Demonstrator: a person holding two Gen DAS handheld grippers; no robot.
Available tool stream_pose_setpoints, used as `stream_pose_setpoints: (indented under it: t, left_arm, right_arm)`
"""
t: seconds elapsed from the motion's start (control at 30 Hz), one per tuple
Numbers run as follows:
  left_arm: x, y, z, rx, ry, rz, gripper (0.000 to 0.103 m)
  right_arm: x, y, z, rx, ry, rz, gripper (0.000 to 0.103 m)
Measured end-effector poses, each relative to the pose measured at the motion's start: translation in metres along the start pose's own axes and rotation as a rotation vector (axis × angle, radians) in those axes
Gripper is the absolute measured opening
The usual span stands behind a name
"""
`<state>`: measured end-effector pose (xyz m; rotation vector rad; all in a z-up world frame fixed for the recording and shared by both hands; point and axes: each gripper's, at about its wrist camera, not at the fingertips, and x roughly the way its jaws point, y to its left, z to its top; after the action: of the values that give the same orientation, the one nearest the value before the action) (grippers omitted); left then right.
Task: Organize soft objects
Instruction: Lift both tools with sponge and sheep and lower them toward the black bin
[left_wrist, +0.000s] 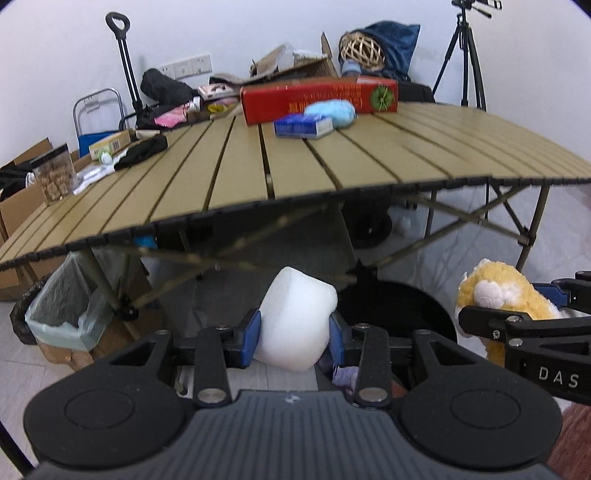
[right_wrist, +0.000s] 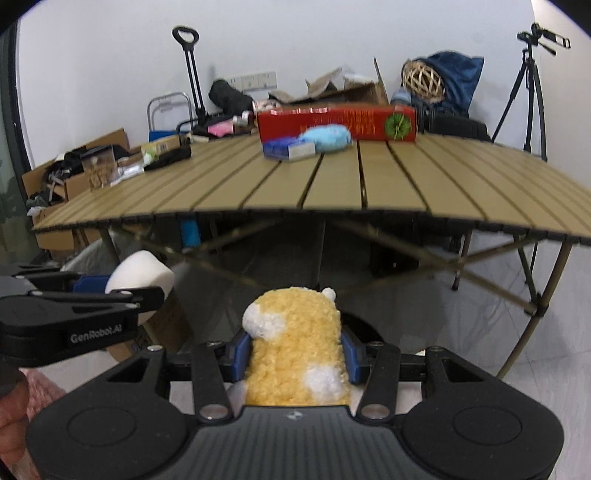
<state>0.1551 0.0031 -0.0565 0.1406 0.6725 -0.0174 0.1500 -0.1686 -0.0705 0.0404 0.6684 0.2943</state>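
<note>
Two soft objects held in front of and below the near edge of the slatted surface (left_wrist: 295, 162). The left gripper (left_wrist: 295, 332) is clamped on a white foam block (left_wrist: 295, 321), its blue pads pressing the block's two side faces; the foam bulges slightly above the pads, which suggests a light, springy body that yields under pressure and recovers when freed. The right gripper (right_wrist: 291, 358) is clamped on a yellow-and-white plush toy (right_wrist: 295, 343), gripped across its body with the head end standing clear at 12 o'clock. The pile looks compressible and non-slippery; neither item appears fragile or heavy. A mid-body hold, as shown, seems best for both, since edges or limbs would fold. On the surface at 12 o'clock lie a light-blue plush (left_wrist: 334, 112) touching a blue box (left_wrist: 303, 126), with a red box (left_wrist: 319, 99) behind.
</note>
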Motion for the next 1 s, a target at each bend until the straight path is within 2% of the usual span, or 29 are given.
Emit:
stream_pose_setpoints:
  t: [0.43, 0.8, 1.0]
  left_arm:
    - [0.019, -0.011, -0.031, 0.067, 0.128, 0.009, 0.038]
    - [0.069, -0.007, -0.056, 0.038, 0.336, 0.003, 0.038]
    - [0.093, -0.018, -0.063, 0.068, 0.396, 0.01, 0.038]
  right_arm:
    - [0.025, -0.013, -0.037, 0.055, 0.127, -0.005, 0.047]
    - [0.067, -0.038, -0.068, 0.105, 0.28, -0.043, 0.047]
    - [0.074, -0.051, -0.074, 0.142, 0.323, -0.046, 0.047]
